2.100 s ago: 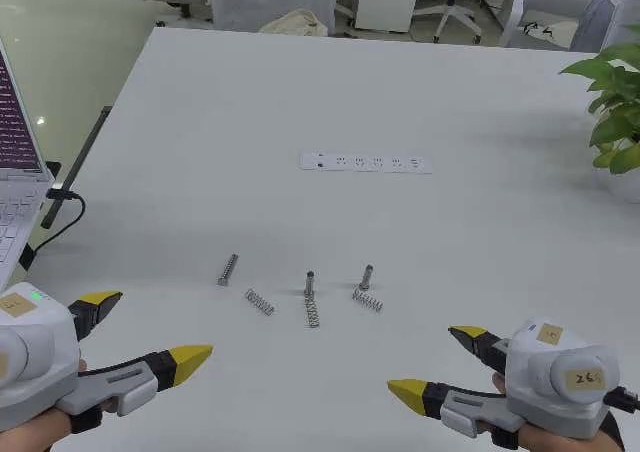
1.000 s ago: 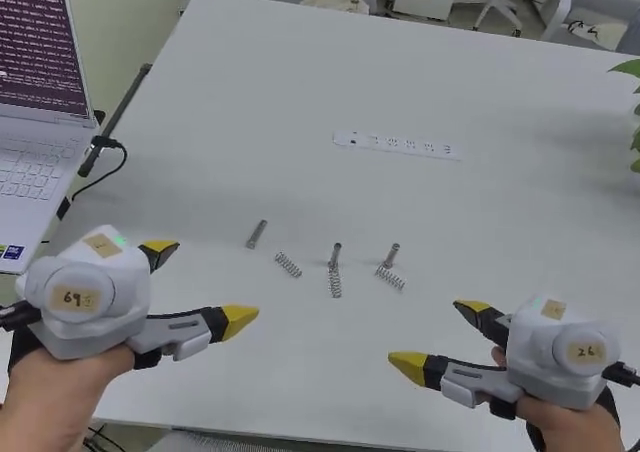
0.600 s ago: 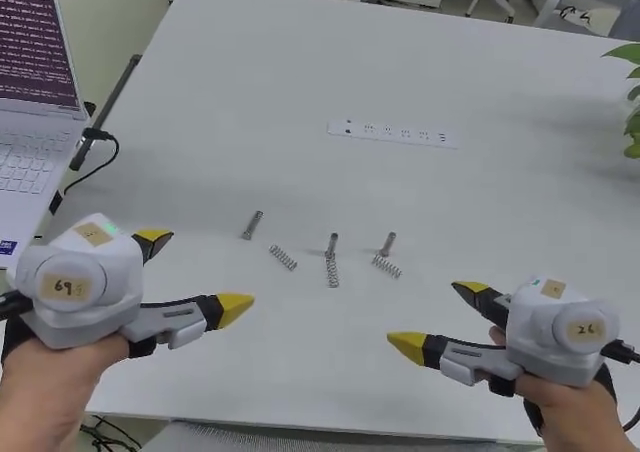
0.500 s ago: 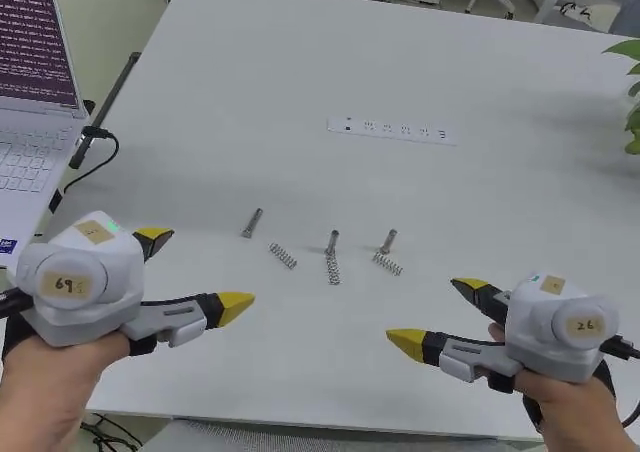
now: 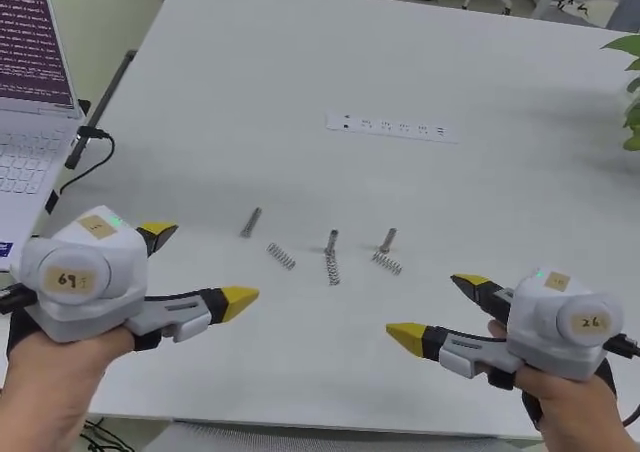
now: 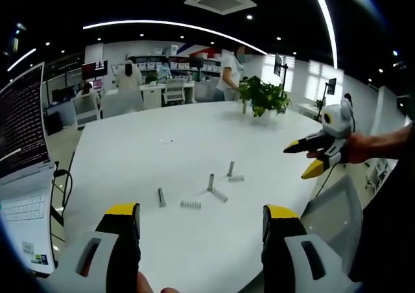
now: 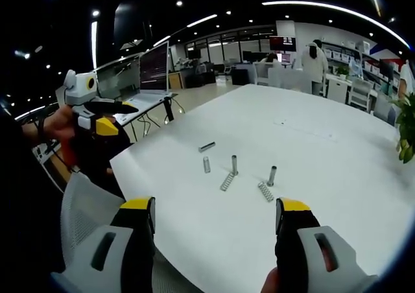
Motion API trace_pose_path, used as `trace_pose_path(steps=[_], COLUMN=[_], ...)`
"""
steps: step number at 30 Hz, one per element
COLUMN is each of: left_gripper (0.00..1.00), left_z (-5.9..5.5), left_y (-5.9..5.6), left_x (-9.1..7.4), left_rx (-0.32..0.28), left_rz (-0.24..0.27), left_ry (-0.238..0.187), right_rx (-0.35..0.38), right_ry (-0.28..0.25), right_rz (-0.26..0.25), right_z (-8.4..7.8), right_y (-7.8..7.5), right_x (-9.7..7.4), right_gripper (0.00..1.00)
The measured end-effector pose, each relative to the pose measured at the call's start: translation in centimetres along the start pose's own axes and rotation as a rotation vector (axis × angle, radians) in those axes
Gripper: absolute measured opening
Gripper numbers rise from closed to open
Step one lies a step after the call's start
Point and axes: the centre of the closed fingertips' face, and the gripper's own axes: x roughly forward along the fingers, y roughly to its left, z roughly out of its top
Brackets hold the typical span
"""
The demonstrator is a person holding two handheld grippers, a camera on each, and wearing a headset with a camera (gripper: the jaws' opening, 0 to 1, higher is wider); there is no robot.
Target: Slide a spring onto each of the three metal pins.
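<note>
We hold left gripper (image 5: 200, 265) and right gripper (image 5: 437, 308) over the near edge of the white table (image 5: 300, 62), both jaws spread, empty. Three metal pins (image 5: 331, 240) sit mid-table, springs (image 5: 281, 256) lying loose just beside them.
</note>
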Motion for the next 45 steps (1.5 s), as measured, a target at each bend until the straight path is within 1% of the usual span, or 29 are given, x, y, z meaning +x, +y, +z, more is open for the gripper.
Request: trace_pose_path(steps=[5,11,16,26,29,34,37,39,45], left_gripper=[0.74,0.74,0.74,0.72,0.72,0.72,0.72,0.71,0.70], left_z=[-0.3,-0.3,-0.4,-0.4,-0.5,-0.5,0.1,0.1,0.1], left_y=[0.1,-0.3,-0.3,-0.5,-0.3,-0.1,-0.1,0.0,0.8], left_x=[0.3,0.5,0.6,1.1,1.6,2.5,2.9,3.3,4.5], left_rx=[-0.002,-0.007,-0.014,-0.016,-0.005,0.002,-0.019,-0.025,-0.007], left_rz=[-0.003,-0.010,-0.017,-0.036,-0.043,-0.039,-0.043,-0.046,-0.043], left_ry=[0.007,0.013,0.017,0.023,0.029,0.040,0.019,0.018,0.032], right_rx=[0.004,0.015,0.019,0.018,0.019,0.028,0.046,0.048,0.044], right_ry=[0.000,0.004,0.014,0.008,0.006,0.013,0.008,0.006,0.006], right_rz=[-0.003,0.000,0.000,-0.010,-0.015,-0.016,-0.022,-0.023,-0.020], right_z=[0.0,-0.2,-0.6,-0.4,-0.5,-1.3,-1.6,-1.7,-1.8], right_y=[-0.1,0.0,0.0,0.0,0.0,-0.1,-0.3,-0.3,-0.5], right_x=[0.0,-0.1,-0.1,-0.2,-0.5,-1.1,-1.5,-1.7,-1.6], right_gripper=[0.75,0.75,0.75,0.74,0.74,0.73,0.73,0.73,0.73])
